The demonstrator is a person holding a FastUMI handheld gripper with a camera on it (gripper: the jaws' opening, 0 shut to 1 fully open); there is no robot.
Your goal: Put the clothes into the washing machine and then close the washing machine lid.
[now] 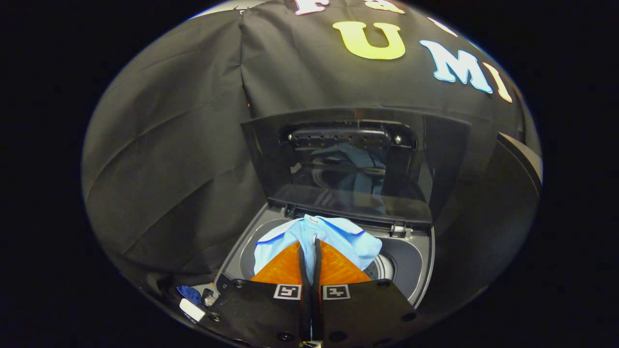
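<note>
A light blue garment [338,237] with a darker blue trim hangs bunched over the round opening of the grey top-loading washing machine [411,261]. My gripper [312,241] is shut on the cloth, its two fingers pressed close together with a fold of the fabric pinched between them. The garment spreads to both sides of the fingers and hides most of the drum. The machine's dark glass lid [358,164] stands raised upright beyond the garment and mirrors the blue cloth.
Black cloth walls close in behind and to the left of the machine. A small white and blue object [191,302] lies at the machine's near left corner. A dark curved surface [517,159] rises to the right.
</note>
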